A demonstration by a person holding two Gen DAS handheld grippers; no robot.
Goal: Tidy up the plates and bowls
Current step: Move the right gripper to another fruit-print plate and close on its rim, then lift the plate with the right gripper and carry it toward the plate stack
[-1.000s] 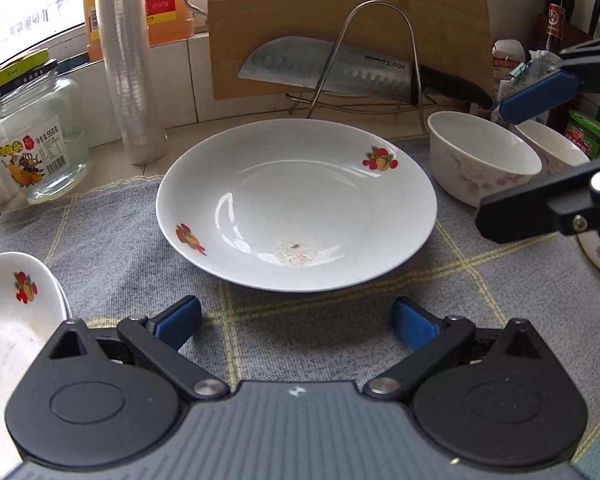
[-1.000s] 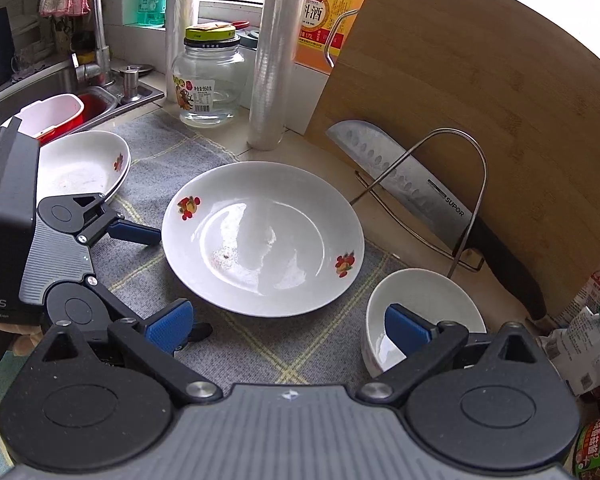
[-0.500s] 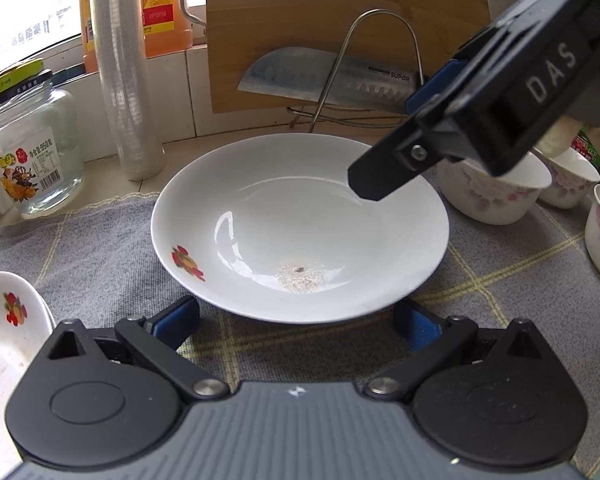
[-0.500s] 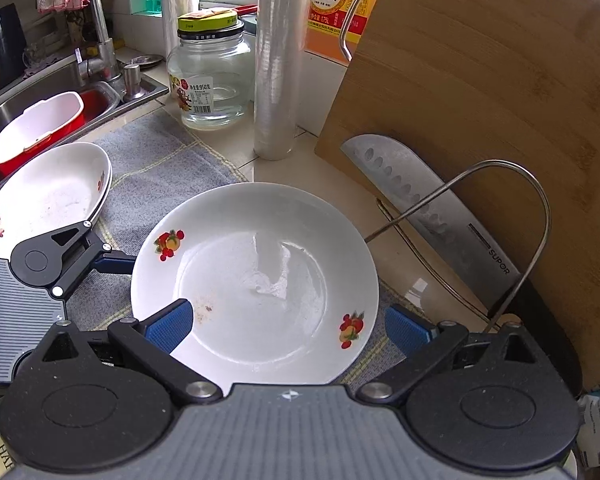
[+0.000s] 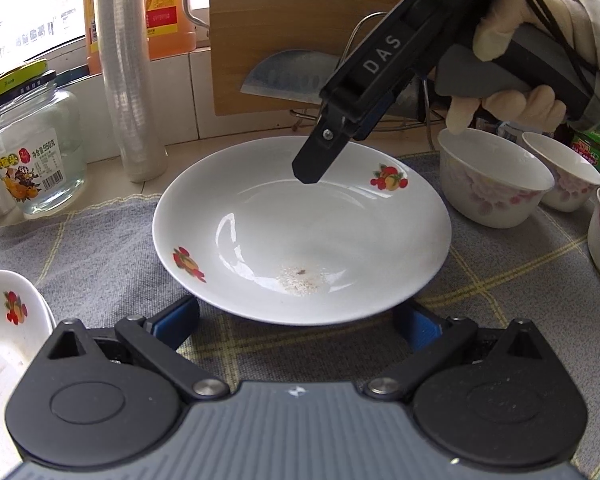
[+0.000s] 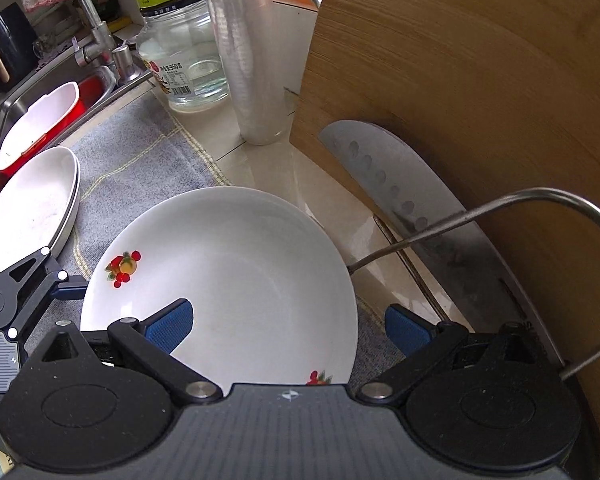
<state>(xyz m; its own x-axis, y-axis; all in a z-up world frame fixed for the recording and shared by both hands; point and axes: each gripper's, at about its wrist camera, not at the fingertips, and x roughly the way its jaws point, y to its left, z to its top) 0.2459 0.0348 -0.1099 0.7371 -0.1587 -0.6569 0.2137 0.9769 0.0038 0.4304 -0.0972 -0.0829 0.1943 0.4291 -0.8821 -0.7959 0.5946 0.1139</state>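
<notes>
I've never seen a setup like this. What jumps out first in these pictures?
A big white plate with fruit decals sits mid-counter on a grey cloth, a small crumbly smear near its front. The right gripper, open, held by a gloved hand, reaches over the plate's far rim. Behind, a cleaver leans against a wooden cutting board.

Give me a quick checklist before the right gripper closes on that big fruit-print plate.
1. Right gripper open: ok.
2. One blue pad over the plate, the other outside its rim: ok.
3. Rim actually between the pads in height: cannot tell.
4. Left gripper open, not touching the plate: ok.
5. Knife and wire stand close on the right: not ok, watch clearance.
6. Floral bowls clear of the plate: ok.
</notes>
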